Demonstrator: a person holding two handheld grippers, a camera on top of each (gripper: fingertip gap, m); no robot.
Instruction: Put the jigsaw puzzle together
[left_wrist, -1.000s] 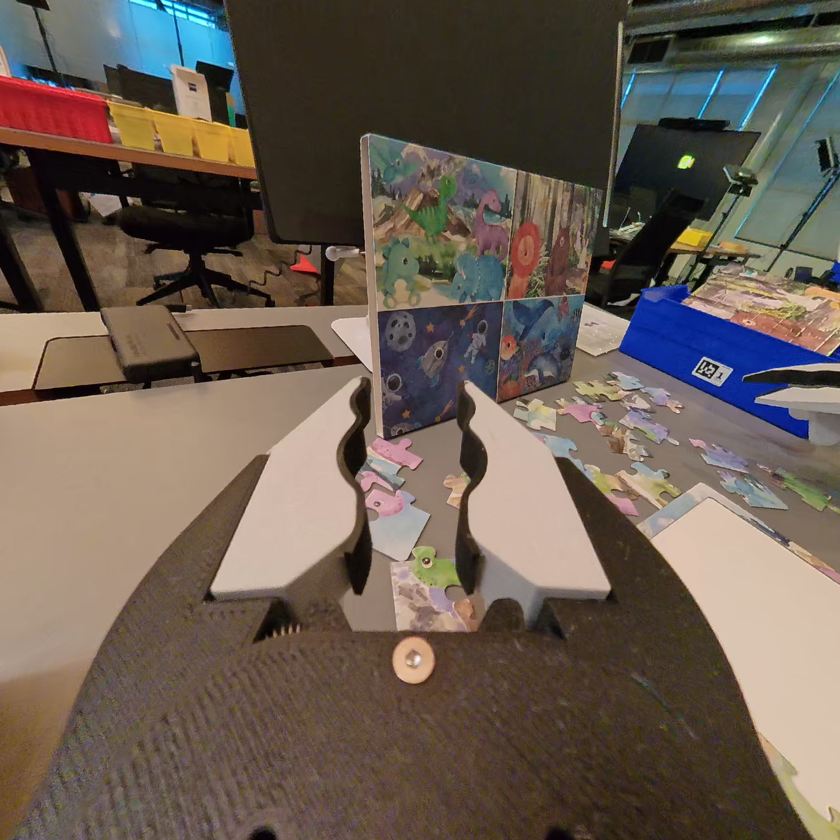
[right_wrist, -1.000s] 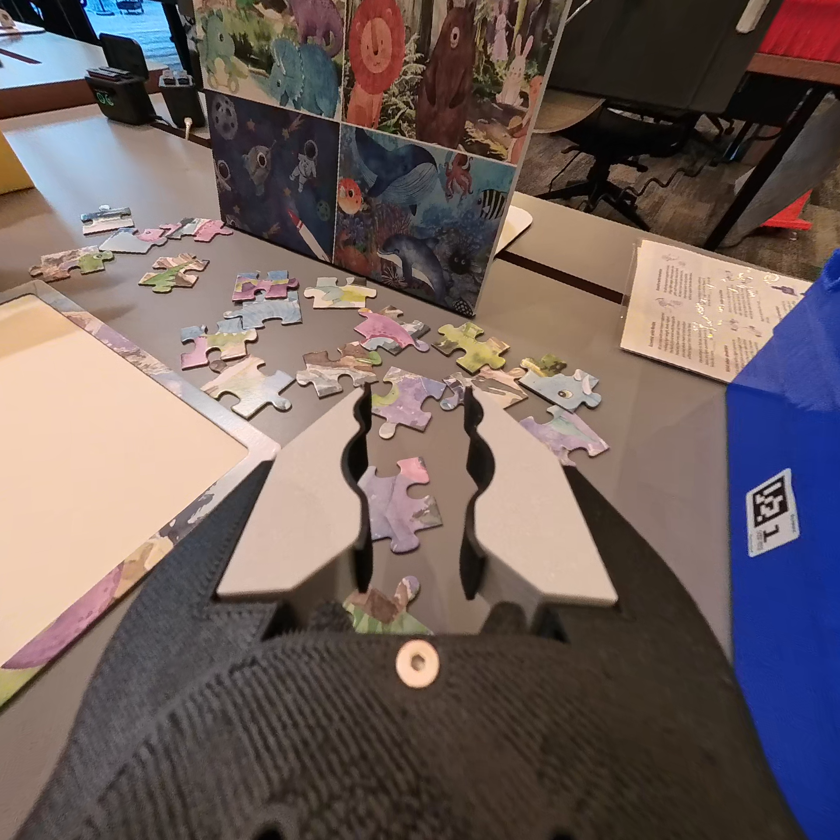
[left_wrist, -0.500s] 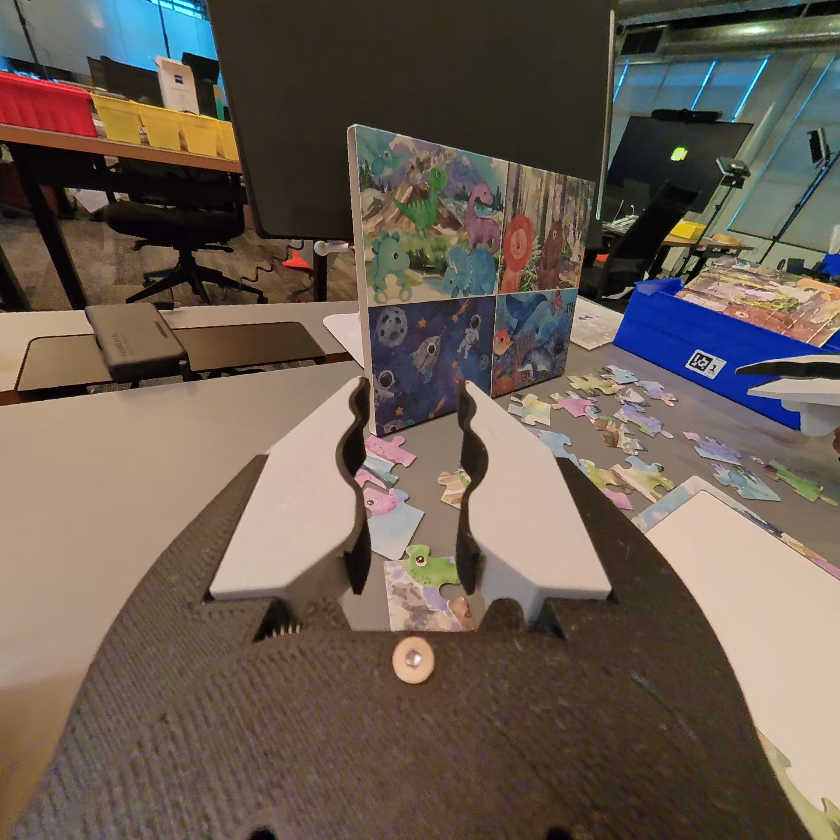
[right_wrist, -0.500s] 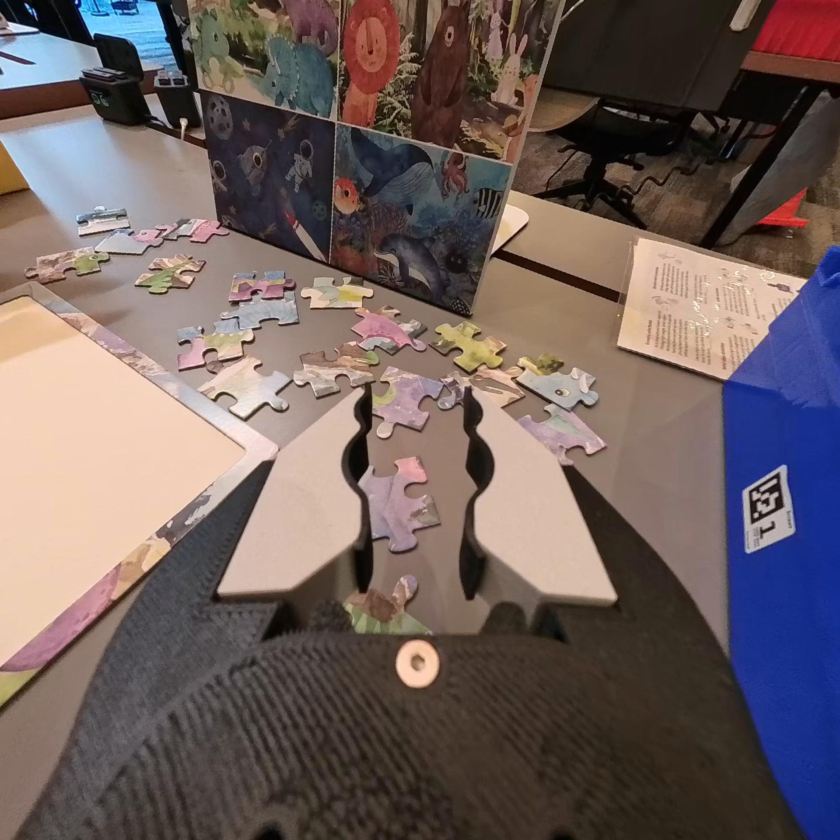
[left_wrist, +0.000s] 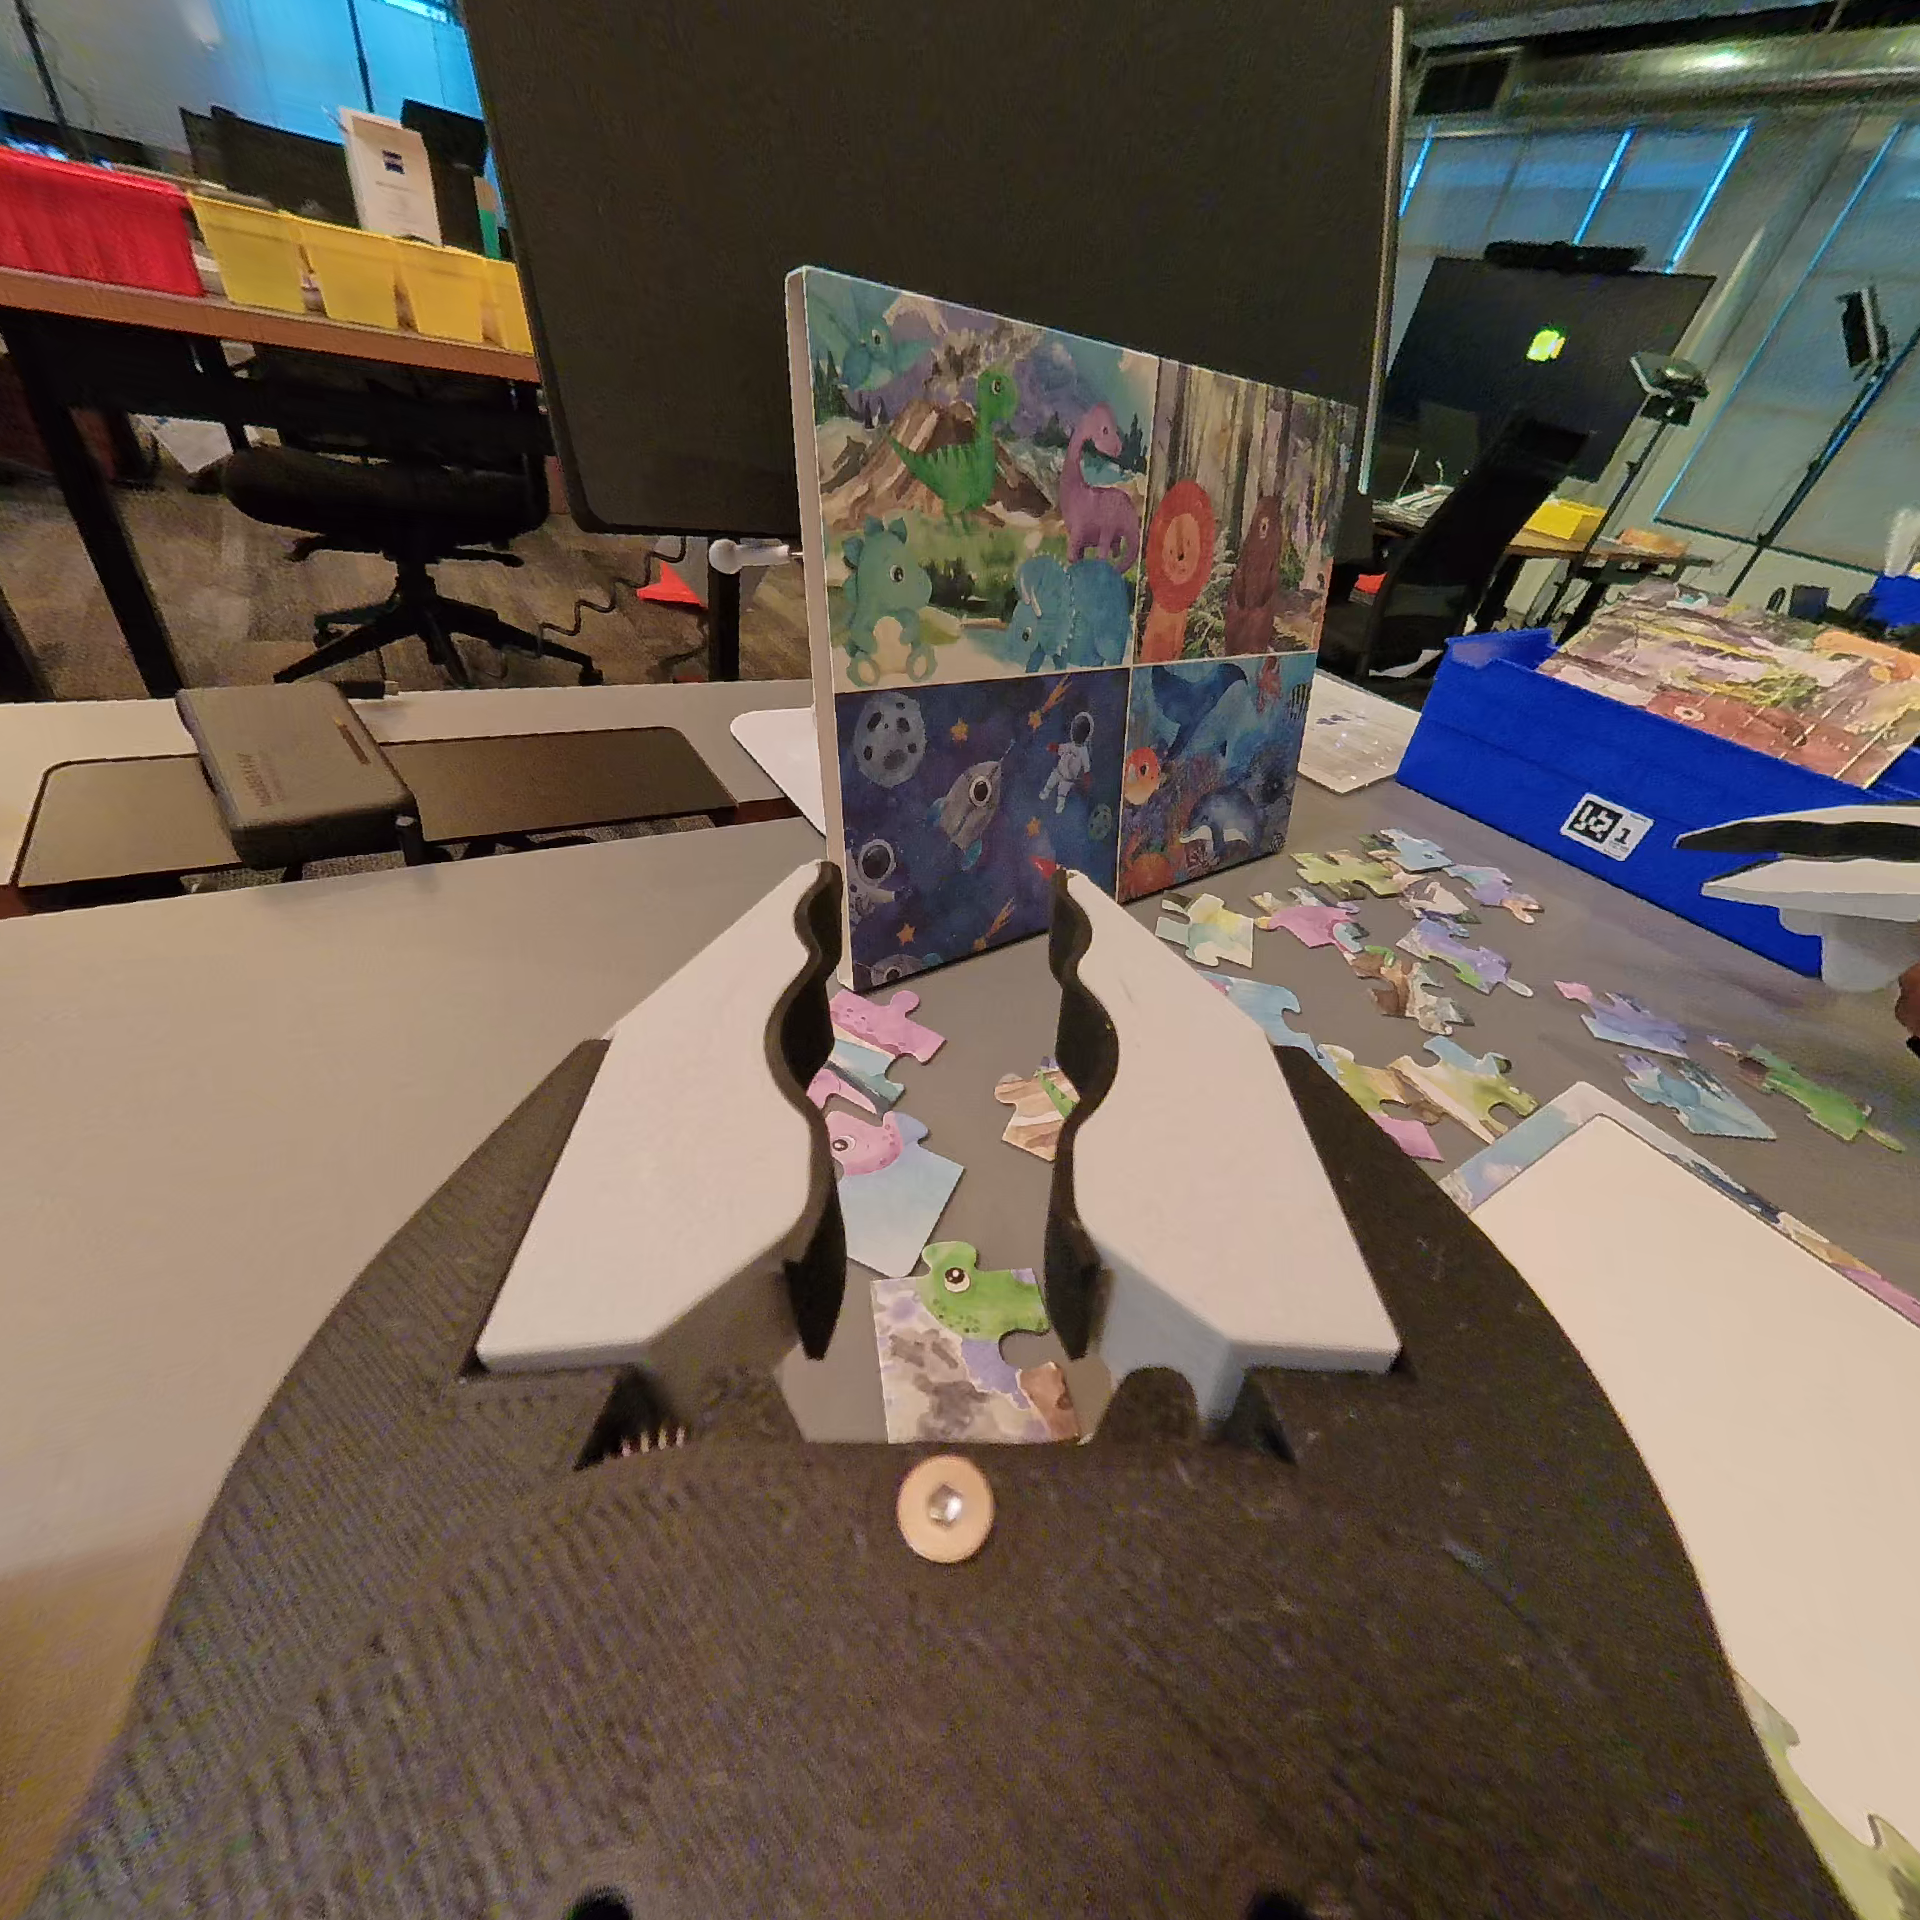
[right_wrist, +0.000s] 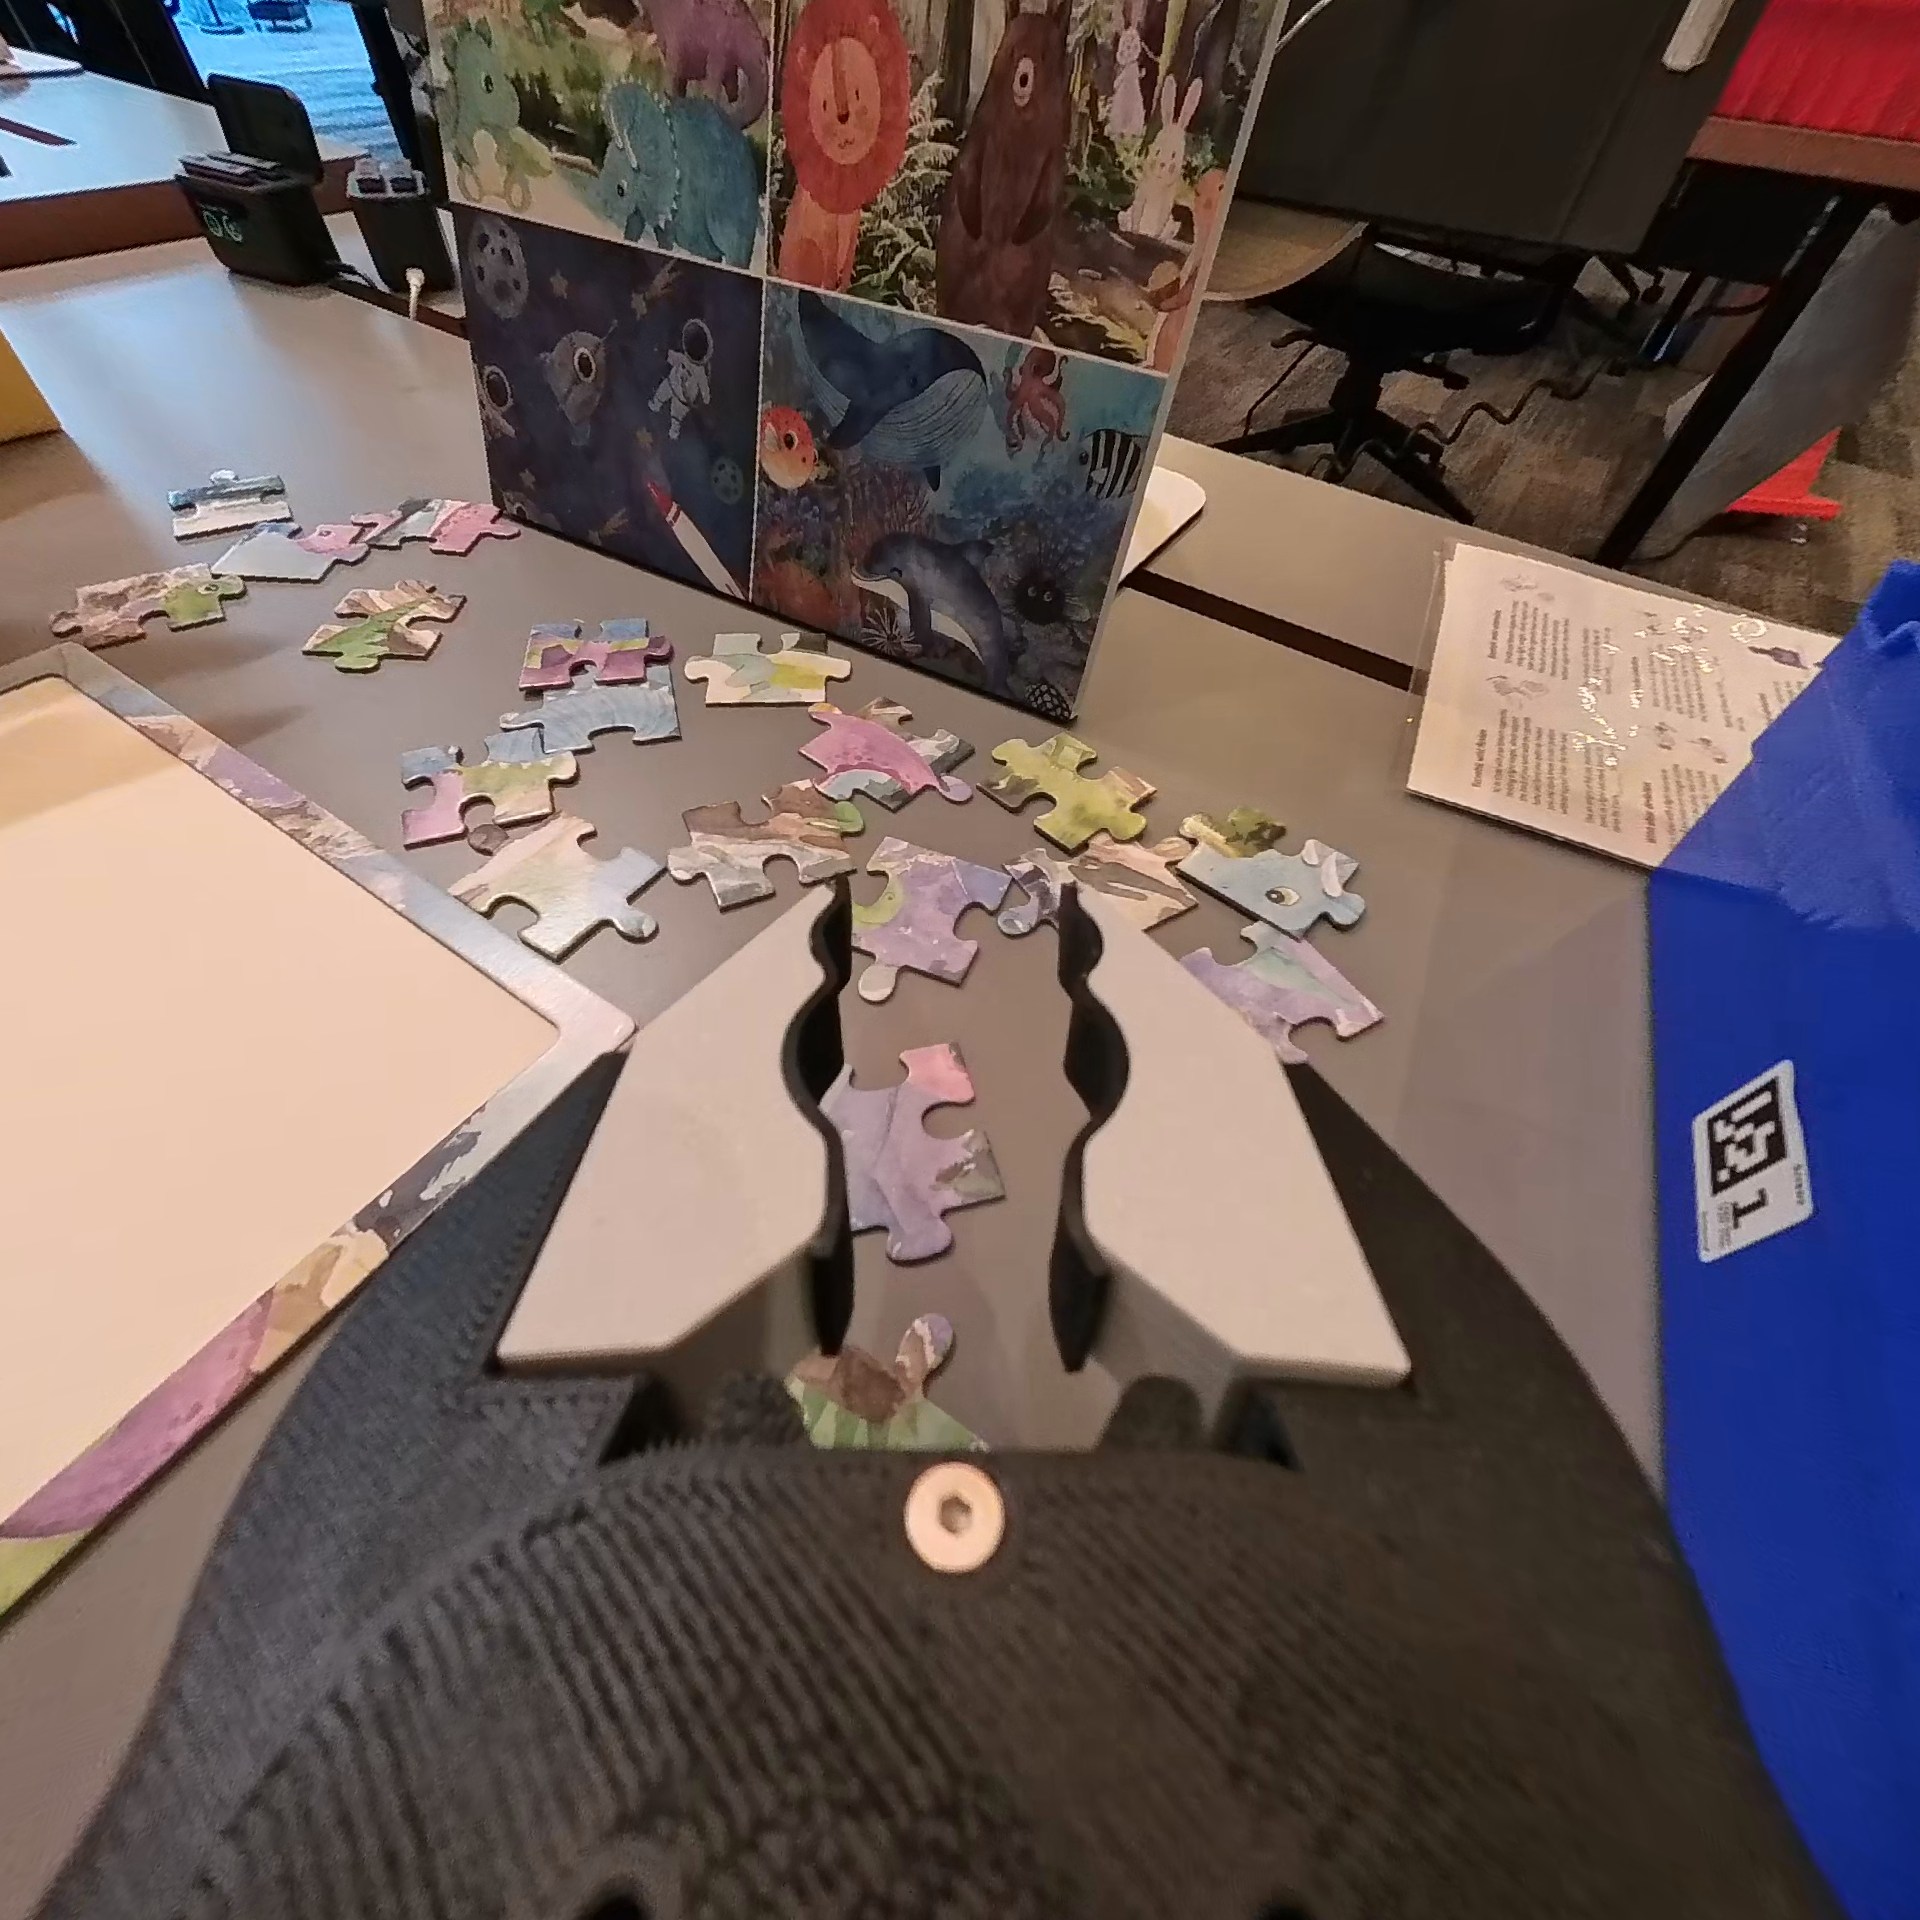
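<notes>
Left wrist view: left gripper (left_wrist: 940, 925) hangs wide open and empty above a green dinosaur piece (left_wrist: 977, 1288) on the grey table (left_wrist: 260, 1039). Right wrist view: right gripper (right_wrist: 951, 914), likewise spread and empty, frames a purple piece (right_wrist: 914, 1148) beside the puzzle tray (right_wrist: 582, 1023).

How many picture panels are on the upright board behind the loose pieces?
4 on the white-edged picture board: dinosaurs upper left, forest animals upper right, space lower left, sea lower right. None hidden.
</notes>
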